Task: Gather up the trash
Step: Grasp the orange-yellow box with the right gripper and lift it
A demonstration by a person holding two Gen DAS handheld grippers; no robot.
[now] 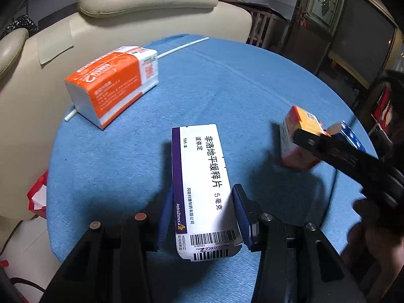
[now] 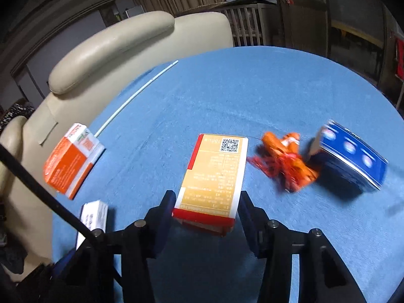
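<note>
My left gripper (image 1: 203, 192) is shut on a white medicine box with a purple stripe (image 1: 202, 166), held just above the round blue table (image 1: 227, 80). The same white box (image 2: 92, 217) shows at the lower left of the right wrist view. My right gripper (image 2: 206, 197) is shut on a yellow and red box (image 2: 214, 174), its pads against both long sides. In the left wrist view the right gripper (image 1: 315, 131) comes in from the right with that yellow box (image 1: 298, 141) tilted. A crumpled orange wrapper (image 2: 282, 161) and a blue box (image 2: 351, 156) lie right of it.
An orange and white tissue pack (image 1: 113, 83) lies at the table's far left on a long white straw (image 1: 184, 46). A cream armchair (image 1: 141, 0) stands close behind the table. A red and white bag (image 1: 38, 197) hangs beside the left edge.
</note>
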